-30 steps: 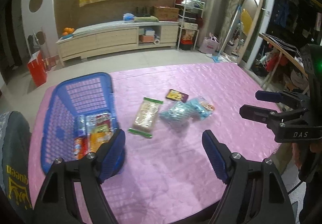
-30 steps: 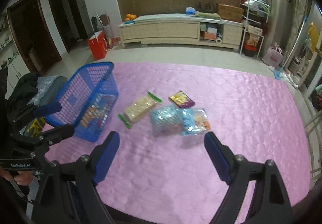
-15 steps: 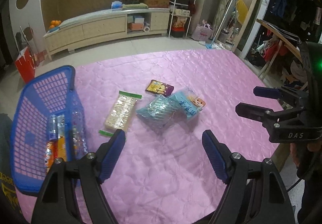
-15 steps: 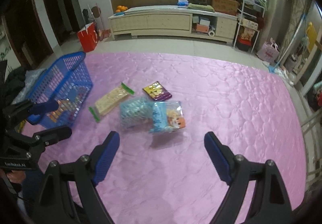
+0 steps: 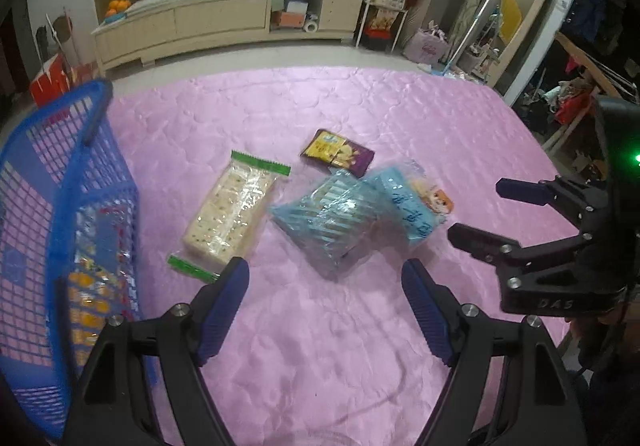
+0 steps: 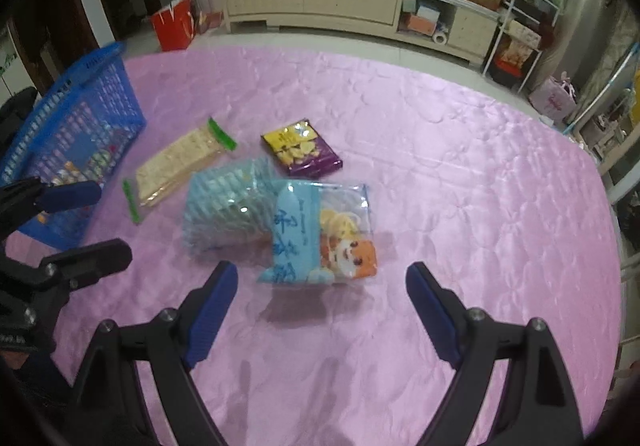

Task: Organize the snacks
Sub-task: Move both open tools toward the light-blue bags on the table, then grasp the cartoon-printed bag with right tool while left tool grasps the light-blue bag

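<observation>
I have both the left gripper (image 5: 324,286) and right gripper (image 6: 320,294) spread wide, holding nothing. "DAS" shows on the right gripper's body. The tiger-print bag (image 6: 328,234) lies on the pink cover (image 6: 460,205) overlapping the blue-striped bag (image 6: 224,201); its blue script is unreadable.

both wrist views look steeply down, sharing the pink table (image 5: 320,346) snacks

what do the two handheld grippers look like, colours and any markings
Both are black plastic frames with silver screw heads at the joints. The left gripper and right gripper each carry two dark blue ribbed pads. From the left wrist view, the right gripper's body shows raised "DAS" lettering and a green light glowing on its housing.
</observation>
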`<state>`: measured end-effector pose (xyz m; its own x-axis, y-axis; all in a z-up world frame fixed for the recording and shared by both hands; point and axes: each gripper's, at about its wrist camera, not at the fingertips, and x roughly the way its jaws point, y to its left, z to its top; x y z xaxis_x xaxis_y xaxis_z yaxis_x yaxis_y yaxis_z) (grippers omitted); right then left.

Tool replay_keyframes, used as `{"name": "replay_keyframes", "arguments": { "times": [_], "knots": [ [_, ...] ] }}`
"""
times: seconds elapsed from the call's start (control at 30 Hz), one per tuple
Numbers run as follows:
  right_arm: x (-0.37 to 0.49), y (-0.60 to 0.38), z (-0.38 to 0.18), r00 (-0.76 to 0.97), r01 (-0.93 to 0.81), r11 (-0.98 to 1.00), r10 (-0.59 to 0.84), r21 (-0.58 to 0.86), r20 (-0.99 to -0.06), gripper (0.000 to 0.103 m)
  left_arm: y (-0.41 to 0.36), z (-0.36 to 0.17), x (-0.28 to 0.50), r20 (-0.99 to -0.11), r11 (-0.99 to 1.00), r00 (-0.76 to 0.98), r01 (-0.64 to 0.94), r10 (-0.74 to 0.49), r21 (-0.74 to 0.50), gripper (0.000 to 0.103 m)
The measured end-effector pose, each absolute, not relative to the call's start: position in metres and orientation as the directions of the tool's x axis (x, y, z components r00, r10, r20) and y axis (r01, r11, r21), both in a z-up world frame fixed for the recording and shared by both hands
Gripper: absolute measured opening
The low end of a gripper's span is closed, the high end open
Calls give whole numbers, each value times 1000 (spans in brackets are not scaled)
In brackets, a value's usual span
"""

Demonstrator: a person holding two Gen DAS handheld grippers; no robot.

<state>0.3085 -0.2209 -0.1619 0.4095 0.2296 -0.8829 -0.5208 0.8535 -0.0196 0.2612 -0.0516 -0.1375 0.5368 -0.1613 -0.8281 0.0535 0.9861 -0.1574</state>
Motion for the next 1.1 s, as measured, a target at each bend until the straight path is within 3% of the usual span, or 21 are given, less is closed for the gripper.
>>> {"name": "replay_keyframes", "arguments": {
  "times": [0.33,0.5,0.63,0.83,1.1],
  "knots": [
    [353,-219,-202,286,-498,863,261,90,-922,89,-43,-171,290,-854,979,488,3,-181,-206,77],
    [357,-226,-199,290,-505,850,333,152,-897,89,-41,-179,297,-861,978,475,-10,-180,-210,77],
    [350,-230,-206,253,-523,831,364,190,-896,71,-41,-182,299,-871,978,462,-32,-167,-205,77],
    [332,-238,-199,328,-522,846,317,109,-890,69,-50,-181,300,-873,977,460,-49,-162,-207,77],
    [327,-273,-181,361,-456,875,350,163,-864,69,-72,-171,316,-878,992,461,67,-128,-109,77]
  ]
}}
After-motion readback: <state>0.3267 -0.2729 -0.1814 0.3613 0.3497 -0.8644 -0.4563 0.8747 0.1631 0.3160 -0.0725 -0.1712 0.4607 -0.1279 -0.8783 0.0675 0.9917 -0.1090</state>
